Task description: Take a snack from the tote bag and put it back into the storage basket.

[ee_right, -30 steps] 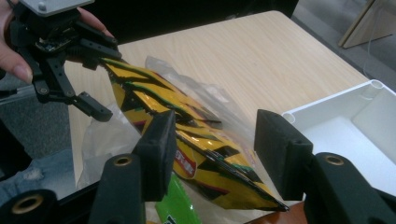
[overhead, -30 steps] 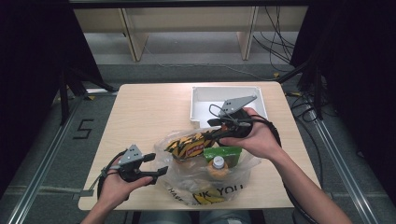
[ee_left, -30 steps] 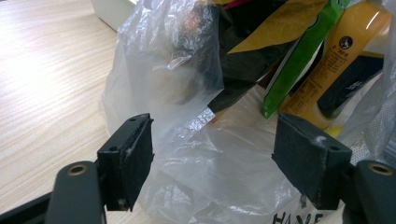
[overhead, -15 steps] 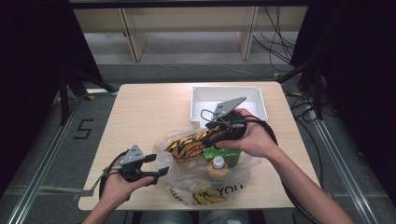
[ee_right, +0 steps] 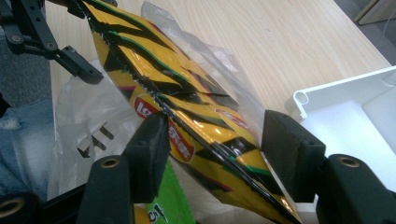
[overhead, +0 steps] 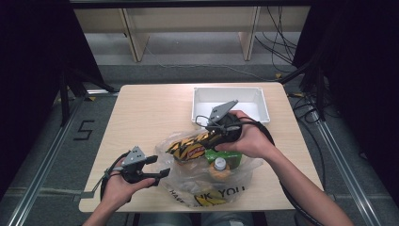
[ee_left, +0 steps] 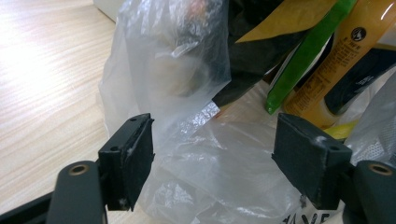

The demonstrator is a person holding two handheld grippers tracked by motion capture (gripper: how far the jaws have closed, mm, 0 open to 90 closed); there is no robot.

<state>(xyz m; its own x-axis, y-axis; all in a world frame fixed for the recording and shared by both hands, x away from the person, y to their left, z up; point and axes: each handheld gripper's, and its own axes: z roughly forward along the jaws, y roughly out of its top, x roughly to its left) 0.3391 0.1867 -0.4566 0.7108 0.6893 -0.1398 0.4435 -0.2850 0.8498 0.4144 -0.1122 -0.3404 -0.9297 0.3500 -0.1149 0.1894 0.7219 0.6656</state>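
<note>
Surrounding room: dark on both sides, a grey floor with metal rails, pale wooden shelf legs and loose cables beyond the far edge.
Table (overhead: 141,113): light wood grain, bare across its left and far parts.
White tray (overhead: 256,96): sits at the far right of the table, just beyond the right hand; its rounded rim corner shows in the right gripper view (ee_right: 308,100).
Plastic bag (overhead: 188,183): clear, crumpled, with dark lettering — lies at the near edge between the two hands, and its film reaches between the left gripper's jaws (ee_left: 205,158).
Chip packet (overhead: 190,146): yellow with black stripes and a red logo, poking out of the bag's mouth towards the tray; in the right gripper view (ee_right: 196,126) it runs between the jaws.
Bottle (overhead: 219,165): white cap, orange contents, upright in the bag beside a green packet (overhead: 226,154).
Right gripper (overhead: 214,136): jaws spread around the chip packet's end — the left pad touches it, the other stands clear; they have just been opening.
Left gripper (overhead: 157,167): spread apart at the bag's left edge, pads not pressing the film.
</note>
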